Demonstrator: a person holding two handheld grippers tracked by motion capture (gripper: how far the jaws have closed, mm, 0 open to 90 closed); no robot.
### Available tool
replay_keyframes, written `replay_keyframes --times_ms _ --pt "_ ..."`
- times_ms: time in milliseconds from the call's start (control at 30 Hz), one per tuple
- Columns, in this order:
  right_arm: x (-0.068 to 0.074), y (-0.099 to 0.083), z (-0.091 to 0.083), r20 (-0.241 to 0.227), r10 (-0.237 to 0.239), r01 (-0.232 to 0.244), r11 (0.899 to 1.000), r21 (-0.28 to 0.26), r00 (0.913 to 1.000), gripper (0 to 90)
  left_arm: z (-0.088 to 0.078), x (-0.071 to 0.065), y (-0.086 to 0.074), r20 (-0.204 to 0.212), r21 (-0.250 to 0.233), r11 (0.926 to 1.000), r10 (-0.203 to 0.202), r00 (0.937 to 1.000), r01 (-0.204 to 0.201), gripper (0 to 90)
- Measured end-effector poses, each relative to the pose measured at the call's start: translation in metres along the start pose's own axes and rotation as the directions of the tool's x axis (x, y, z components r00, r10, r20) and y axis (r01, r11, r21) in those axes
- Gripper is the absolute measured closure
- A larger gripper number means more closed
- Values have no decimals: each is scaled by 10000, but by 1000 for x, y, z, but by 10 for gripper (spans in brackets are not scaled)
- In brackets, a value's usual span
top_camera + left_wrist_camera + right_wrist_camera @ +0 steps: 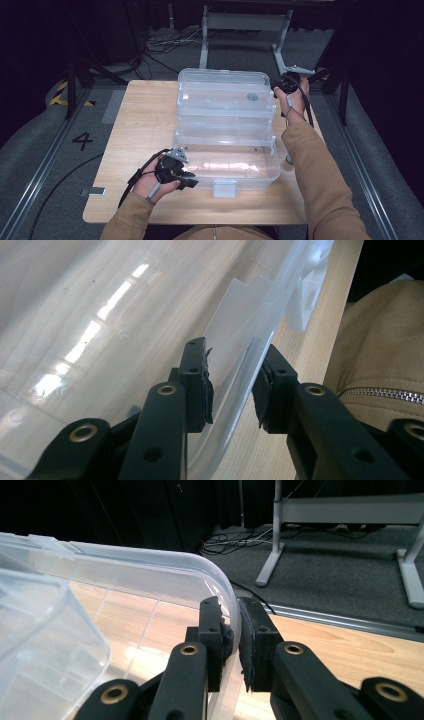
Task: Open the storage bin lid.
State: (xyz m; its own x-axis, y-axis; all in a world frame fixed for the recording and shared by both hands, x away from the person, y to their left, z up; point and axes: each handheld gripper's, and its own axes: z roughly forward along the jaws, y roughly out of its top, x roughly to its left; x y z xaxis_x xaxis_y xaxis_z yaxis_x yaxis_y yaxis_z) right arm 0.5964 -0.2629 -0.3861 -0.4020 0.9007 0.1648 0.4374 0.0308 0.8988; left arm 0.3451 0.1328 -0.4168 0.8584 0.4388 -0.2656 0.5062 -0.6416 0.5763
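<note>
Clear plastic box (227, 170) sits mid-table (140, 115), hinged lid (225, 90) thrown back toward the far edge. Long axis of box and lid runs left-right across the table; latch tab (224, 188) faces the person. High view gives the layout but hides the jaw contact. Left gripper view fills that in: left gripper (232, 390) straddles the box's near-left wall, jaws one on each side, small gap showing at the pads, so not clamped. Right gripper view: right gripper (235, 630) pinches the lid's rounded far-right rim (pads tight on the plastic).
</note>
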Motion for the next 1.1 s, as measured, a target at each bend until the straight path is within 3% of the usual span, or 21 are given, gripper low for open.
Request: replay_keyframes --times_ms 767,1100 --pt "-7 -8 12 -43 497 -494 9976 482 9988 809 0 0 0 13 -16 10000 -1 10000 1 699" --pt "-7 -14 18 237 755 -770 9945 703 9969 810 0 0 0 21 -45 10000 -13 10000 13 698"
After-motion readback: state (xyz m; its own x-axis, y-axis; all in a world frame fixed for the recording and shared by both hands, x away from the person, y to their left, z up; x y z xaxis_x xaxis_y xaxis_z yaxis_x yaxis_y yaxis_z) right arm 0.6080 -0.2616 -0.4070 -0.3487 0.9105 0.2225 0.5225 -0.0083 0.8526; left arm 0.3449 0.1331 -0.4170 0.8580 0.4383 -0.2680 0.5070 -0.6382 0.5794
